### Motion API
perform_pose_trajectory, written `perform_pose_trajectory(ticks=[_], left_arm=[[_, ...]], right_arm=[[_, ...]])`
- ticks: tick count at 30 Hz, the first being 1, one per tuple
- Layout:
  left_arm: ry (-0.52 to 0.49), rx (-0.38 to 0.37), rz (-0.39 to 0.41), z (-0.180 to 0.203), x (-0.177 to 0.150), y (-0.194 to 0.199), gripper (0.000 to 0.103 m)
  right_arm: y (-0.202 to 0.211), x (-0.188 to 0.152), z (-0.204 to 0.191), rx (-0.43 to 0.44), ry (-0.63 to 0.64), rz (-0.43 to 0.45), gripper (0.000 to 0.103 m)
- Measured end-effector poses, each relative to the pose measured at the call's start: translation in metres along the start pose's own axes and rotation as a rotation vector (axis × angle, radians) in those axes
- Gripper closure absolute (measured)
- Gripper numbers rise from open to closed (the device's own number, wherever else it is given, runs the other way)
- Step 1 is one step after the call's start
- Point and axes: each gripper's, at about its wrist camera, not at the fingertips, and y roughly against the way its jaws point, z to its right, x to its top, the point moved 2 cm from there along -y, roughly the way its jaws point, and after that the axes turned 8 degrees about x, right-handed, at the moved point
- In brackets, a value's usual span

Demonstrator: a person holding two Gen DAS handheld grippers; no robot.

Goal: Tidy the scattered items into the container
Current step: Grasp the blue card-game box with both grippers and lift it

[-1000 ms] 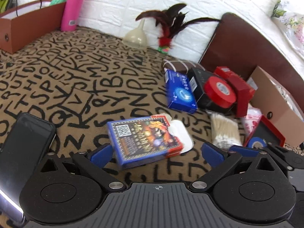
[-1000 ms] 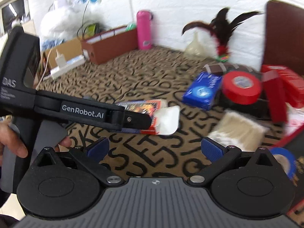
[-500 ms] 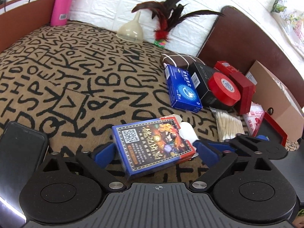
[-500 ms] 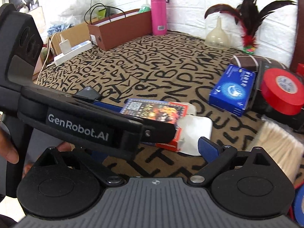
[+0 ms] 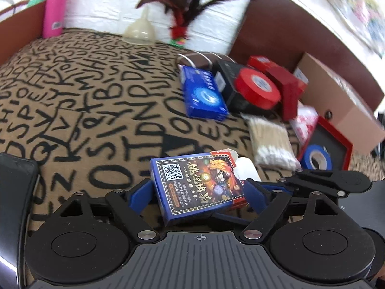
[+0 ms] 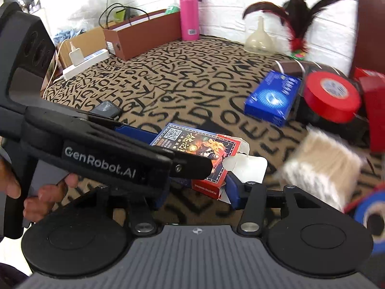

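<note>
lettered cloth (image 5: 101,91), cluttered boxes (image 5: 204,94) nearby

One card box (image 5: 197,185) with its flap open. One blue box (image 5: 204,95). Two rolls of tape: one red (image 5: 257,89), one blue (image 5: 317,160). One pack of cotton swabs (image 5: 270,142). One black box (image 5: 228,84), two red boxes (image 5: 281,82). One funnel (image 5: 140,31), one pink bottle (image 5: 56,7), one feather toy (image 5: 185,7). One phone (image 6: 105,108). Two brown containers, one far left (image 6: 142,36), one right (image 5: 336,96).
</note>
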Motion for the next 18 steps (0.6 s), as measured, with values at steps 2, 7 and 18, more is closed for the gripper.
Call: perform_pose_trajectory(ticks=[2, 7, 18], left_arm=[[-0.029, 0.018, -0.002, 0.01, -0.004, 0.002, 0.021], [-0.009, -0.017, 0.001, 0.024, -0.005, 0.015, 0.028], [-0.129, -0.11, 0.101, 0.108, 0.027, 0.042, 0.024]], right_arm=[[0.006, -0.005, 0.0, -0.023, -0.011, 0.005, 0.052], [0.031, -0.018, -0.003, -0.047, -0.025, 0.052, 0.052], [0.115, -0.026, 0.017, -0.165, -0.048, 0.221, 0.053]])
